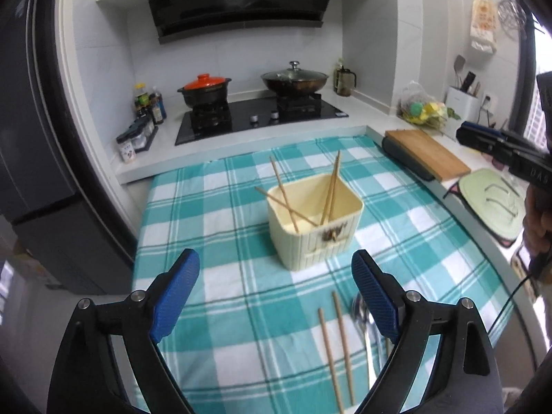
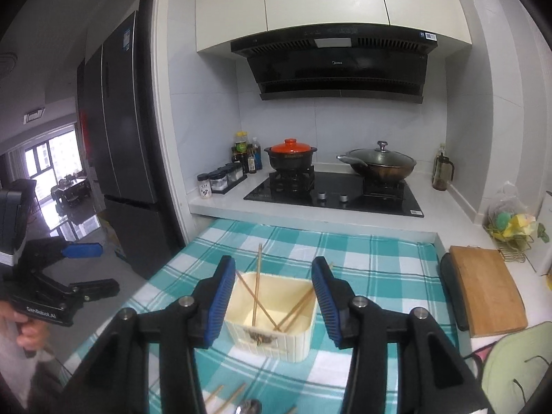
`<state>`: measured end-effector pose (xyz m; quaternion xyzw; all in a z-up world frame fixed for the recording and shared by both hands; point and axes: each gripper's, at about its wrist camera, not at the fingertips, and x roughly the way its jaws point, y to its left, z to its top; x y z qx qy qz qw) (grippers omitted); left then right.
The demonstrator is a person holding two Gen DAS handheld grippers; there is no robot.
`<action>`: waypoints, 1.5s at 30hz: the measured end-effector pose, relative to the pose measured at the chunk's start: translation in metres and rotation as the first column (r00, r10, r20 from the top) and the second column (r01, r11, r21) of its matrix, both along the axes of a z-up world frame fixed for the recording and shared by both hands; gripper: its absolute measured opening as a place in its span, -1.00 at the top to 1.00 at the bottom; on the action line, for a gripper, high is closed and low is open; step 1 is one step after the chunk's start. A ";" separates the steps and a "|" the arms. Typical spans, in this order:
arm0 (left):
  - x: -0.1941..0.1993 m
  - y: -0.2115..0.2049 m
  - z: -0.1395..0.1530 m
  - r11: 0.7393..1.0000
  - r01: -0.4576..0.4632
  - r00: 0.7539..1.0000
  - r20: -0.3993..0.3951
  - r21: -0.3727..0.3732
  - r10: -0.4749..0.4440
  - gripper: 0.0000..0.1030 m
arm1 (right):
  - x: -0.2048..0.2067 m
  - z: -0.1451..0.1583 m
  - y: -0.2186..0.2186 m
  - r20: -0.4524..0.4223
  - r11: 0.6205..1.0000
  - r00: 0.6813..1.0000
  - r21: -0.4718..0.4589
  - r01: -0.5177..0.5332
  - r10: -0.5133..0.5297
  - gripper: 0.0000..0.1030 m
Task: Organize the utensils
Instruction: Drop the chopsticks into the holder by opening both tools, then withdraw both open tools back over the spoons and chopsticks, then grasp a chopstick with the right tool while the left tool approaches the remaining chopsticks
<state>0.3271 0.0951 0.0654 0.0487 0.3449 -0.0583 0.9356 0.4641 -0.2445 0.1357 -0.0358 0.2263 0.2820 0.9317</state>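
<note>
A cream utensil box [image 1: 315, 222] stands on the teal checked cloth [image 1: 220, 207] with several wooden chopsticks [image 1: 331, 189] leaning inside it. Two loose chopsticks [image 1: 339, 341] and a metal spoon [image 1: 365, 331] lie on the cloth in front of the box. My left gripper [image 1: 276, 293] is open and empty above the cloth, short of the box. My right gripper [image 2: 272, 298] is open and empty, hovering just above the box [image 2: 272, 324]. The loose chopsticks [image 2: 224, 396] and spoon [image 2: 250, 407] show at the bottom edge of the right wrist view.
A wooden cutting board [image 1: 427, 153] and a green tray [image 1: 493, 196] lie right of the cloth. Behind it, a raised counter carries a stove [image 1: 262, 117], an orange-lidded pot [image 1: 205, 89], a wok [image 1: 295, 79] and seasoning bottles [image 1: 148, 107]. A dark fridge [image 2: 117, 158] stands left.
</note>
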 end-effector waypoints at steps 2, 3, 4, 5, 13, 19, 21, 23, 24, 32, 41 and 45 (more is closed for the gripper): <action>-0.031 0.002 -0.024 1.000 -0.008 1.000 -0.025 -0.013 0.007 -0.79 | -0.027 -0.010 -0.016 -0.009 1.000 1.000 -0.025 0.011 -0.011 0.09; -0.045 0.003 -0.038 0.999 -0.011 0.999 -0.041 -0.031 0.009 -0.79 | -0.039 -0.016 -0.023 -0.016 0.999 1.000 -0.035 0.020 -0.020 0.09; -0.060 0.003 -0.053 0.999 -0.019 0.999 -0.051 -0.045 0.017 -0.79 | -0.051 -0.025 -0.030 -0.027 0.998 0.999 -0.049 0.032 -0.034 0.09; -0.075 0.002 -0.068 0.998 -0.025 0.998 -0.058 -0.055 0.022 -0.79 | -0.064 -0.036 -0.038 -0.038 0.997 0.998 -0.064 0.046 -0.049 0.09; -0.142 -0.012 -0.195 0.963 -0.201 0.969 -0.181 -0.178 0.169 -0.79 | -0.156 -0.174 -0.073 -0.192 0.974 0.959 -0.129 0.187 -0.210 0.09; -0.164 -0.028 -0.211 0.966 -0.196 0.969 -0.183 -0.167 0.165 -0.78 | -0.189 -0.259 -0.065 -0.378 0.971 0.898 -0.161 0.175 -0.225 0.10; -0.167 -0.031 -0.208 0.969 -0.195 0.973 -0.159 -0.154 0.170 -0.78 | -0.194 -0.263 -0.059 -0.361 0.965 0.903 -0.202 0.169 -0.234 0.10; -0.169 -0.031 -0.204 0.968 -0.193 0.975 -0.144 -0.163 0.170 -0.79 | -0.193 -0.263 -0.053 -0.360 0.967 0.904 -0.193 0.169 -0.230 0.10; -0.170 -0.031 -0.203 0.967 -0.191 0.976 -0.141 -0.168 0.168 -0.79 | -0.189 -0.262 -0.050 -0.370 0.970 0.901 -0.179 0.167 -0.224 0.10; -0.175 -0.024 -0.207 0.963 -0.210 0.972 -0.143 -0.169 0.187 -0.79 | -0.155 -0.260 -0.017 -0.385 0.977 0.900 -0.137 0.162 -0.203 0.12; -0.170 -0.006 -0.223 0.949 -0.261 0.956 -0.183 -0.174 0.229 -0.79 | -0.115 -0.291 0.014 -0.460 0.974 0.860 -0.150 0.169 -0.220 0.59; -0.164 -0.003 -0.230 0.947 -0.270 0.951 -0.203 -0.175 0.233 -0.79 | -0.119 -0.296 0.024 -0.398 0.960 0.886 -0.234 0.154 -0.239 0.77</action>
